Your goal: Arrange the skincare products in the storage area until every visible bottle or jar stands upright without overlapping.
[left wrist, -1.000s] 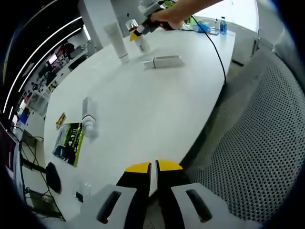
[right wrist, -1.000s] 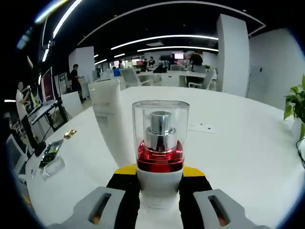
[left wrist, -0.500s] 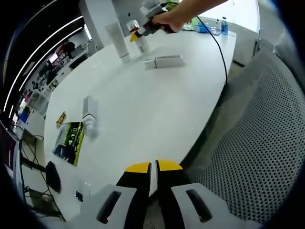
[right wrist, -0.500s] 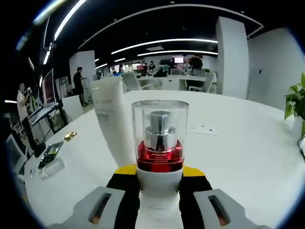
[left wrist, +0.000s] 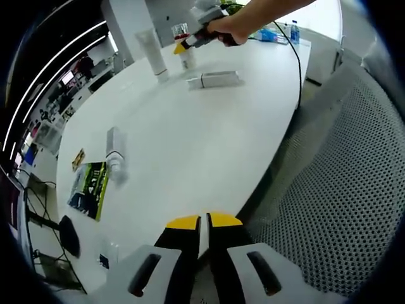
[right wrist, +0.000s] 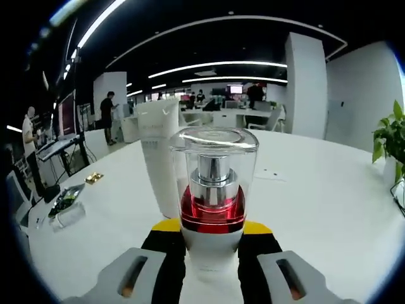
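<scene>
Table (left wrist: 190,133) is wide, white and curved, in an open office with ceiling light strips. Right gripper (right wrist: 209,233) clenches a pump bottle (right wrist: 212,190) upright beside a white tube (right wrist: 161,158) at 11 o'clock. Left gripper (left wrist: 204,221) hangs clenched, empty, over the table edge by a mesh chair (left wrist: 342,190).

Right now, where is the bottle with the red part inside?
In the right gripper view, the pump bottle sits front and centre, clamped in the right tool, with the tall white tube standing just behind it on the left.
</scene>
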A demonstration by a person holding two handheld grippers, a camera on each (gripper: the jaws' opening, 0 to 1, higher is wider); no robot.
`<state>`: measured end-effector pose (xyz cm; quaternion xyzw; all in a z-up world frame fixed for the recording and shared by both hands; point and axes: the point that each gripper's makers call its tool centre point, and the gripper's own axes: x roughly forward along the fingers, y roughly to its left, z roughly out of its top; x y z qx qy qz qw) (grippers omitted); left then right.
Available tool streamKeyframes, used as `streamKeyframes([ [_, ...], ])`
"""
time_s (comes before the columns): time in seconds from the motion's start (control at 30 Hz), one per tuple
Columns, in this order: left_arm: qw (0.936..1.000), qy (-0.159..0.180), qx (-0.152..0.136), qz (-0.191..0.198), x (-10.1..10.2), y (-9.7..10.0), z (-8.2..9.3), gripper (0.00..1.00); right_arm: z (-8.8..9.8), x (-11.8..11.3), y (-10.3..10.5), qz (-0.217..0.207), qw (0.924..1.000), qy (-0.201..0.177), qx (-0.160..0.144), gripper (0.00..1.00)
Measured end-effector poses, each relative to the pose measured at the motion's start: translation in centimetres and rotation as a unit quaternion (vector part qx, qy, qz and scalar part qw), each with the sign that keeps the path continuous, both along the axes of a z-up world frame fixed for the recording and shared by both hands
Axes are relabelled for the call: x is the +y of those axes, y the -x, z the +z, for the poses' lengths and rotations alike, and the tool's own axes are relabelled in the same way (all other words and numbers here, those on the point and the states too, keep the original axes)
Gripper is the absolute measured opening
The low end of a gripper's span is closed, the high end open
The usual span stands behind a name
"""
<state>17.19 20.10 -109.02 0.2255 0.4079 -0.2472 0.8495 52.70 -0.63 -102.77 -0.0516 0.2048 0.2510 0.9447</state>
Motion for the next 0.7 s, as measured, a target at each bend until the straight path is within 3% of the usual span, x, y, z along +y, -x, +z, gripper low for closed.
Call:
streamKeyframes([
  [0.27, 1.0000, -0.005, 0.004, -0.001, 0.12, 0.06, -0.13, 0.00, 0.04, 0.44, -0.19, 0.011, 0.9999, 0.011, 0.006, 0.25],
  [0.43, 1.0000, -0.007, 0.006, -0.002, 0.15, 0.12, -0.17, 0.00, -0.16, 0.53, -0.43, 0.014, 0.9994, 0.003, 0.031, 0.25],
  [0.53, 1.0000, -0.007, 0.005, -0.003, 0.14, 0.10, -0.14, 0.00, -0.56, 0.56, -0.15, 0.018, 0.9978, -0.014, 0.063, 0.26],
  [0.7, 0.9999, -0.007, 0.007, -0.007, -0.04, 0.16, -0.19, 0.00, -0.48, 0.20, 0.09, 0.044, 0.9964, -0.007, 0.072, 0.31],
])
